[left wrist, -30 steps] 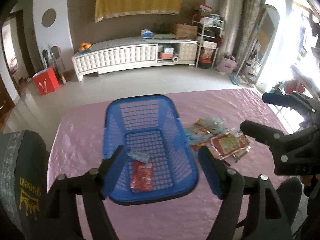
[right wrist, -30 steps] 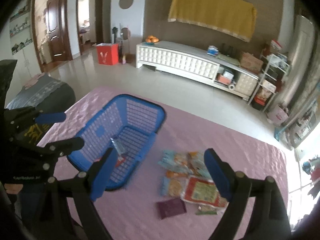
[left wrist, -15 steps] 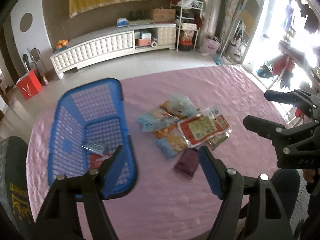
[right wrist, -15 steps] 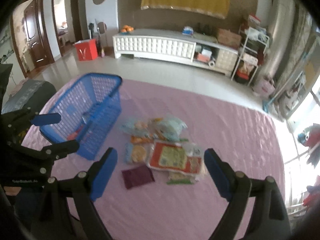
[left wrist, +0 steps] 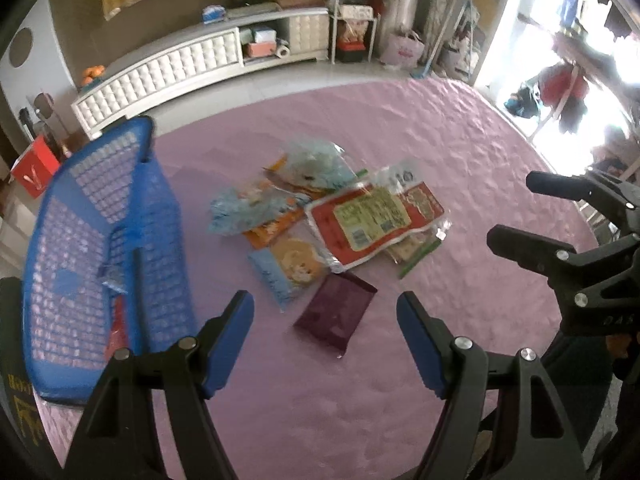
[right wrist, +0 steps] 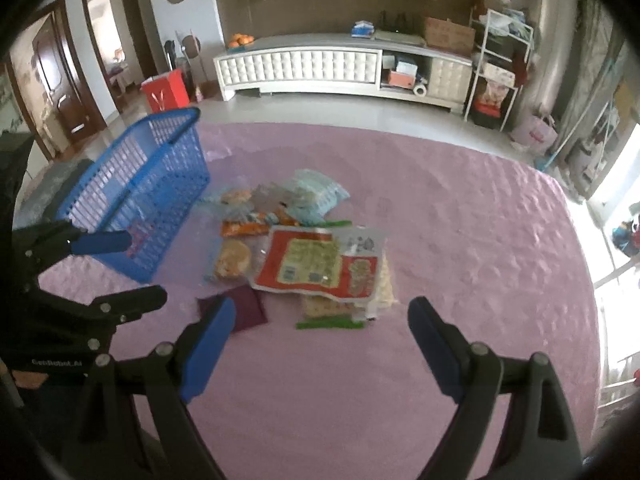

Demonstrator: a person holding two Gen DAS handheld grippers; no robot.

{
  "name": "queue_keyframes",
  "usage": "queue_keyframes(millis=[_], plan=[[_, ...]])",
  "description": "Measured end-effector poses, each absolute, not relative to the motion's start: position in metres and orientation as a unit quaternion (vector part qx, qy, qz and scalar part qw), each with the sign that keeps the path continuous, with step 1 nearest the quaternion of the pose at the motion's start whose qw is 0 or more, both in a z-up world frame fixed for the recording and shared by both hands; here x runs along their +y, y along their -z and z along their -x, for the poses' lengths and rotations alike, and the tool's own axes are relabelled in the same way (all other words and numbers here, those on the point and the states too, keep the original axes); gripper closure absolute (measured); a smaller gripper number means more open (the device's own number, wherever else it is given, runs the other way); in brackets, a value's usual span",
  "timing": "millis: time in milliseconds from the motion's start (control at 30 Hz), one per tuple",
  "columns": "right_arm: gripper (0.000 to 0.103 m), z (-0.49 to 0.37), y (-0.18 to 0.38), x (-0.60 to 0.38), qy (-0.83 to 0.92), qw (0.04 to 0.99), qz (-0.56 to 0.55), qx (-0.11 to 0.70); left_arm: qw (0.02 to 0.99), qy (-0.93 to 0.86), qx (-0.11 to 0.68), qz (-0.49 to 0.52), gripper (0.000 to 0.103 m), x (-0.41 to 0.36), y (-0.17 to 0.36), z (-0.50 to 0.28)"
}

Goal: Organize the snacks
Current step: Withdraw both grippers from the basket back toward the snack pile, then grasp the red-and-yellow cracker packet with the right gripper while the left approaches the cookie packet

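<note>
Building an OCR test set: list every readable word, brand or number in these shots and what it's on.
"GenRobot_AI": left gripper body, right wrist view; small, approximate.
"DAS": right gripper body, left wrist view; partial.
Big red snack pack: label print too blurred to read.
Yellow lettering, dark cloth: cut off, unreadable.

The left tool [left wrist: 325, 336] has two matte black angular fingers, each ending in a blue pad [left wrist: 230, 338] and fixed with round silver screws. The right tool [right wrist: 320, 348] is built alike: black arms, blue pads [right wrist: 208, 354], silver screw heads. From the right wrist view, the left tool's black body bears small pale lettering, too blurred to read fully.
</note>
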State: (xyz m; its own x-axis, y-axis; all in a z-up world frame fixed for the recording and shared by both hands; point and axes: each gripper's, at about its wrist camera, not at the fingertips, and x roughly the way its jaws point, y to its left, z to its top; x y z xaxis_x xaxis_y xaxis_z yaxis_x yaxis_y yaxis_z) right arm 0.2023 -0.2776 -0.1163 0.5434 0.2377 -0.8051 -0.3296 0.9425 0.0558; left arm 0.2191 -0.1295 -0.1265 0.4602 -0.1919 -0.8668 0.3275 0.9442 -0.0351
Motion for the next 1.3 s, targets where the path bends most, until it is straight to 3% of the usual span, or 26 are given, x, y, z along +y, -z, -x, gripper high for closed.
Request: queue_keyframes(millis=[333, 800, 1000, 1300], plan=[[0.012, -0.223, 0.154, -0.305, -0.163, 0.862, 0.074, 0.475, 0.832, 0.166, 0.521, -0.092, 0.031, -0.164, 0.164, -0.250], [0.012, -0.257, 0.171, -0.238, -0.299, 0.779, 0.349, 0.426, 0.842, 0.102, 0.530, -0.016, 0.031, -0.130, 0.184, -0.244], [0.012, -0.275, 0.199, -0.217, -0.344, 0.721, 0.394, 0.454, 0.834, 0.097, 0.543, 0.029, 0.031, -0.125, 0.198, -0.255], [0.012, -0.293, 0.223, -0.195, -0.374, 0.649, 0.457, 0.480, 0.831, 0.091, 0.549, 0.015, 0.031, -0.123, 0.214, -0.266]])
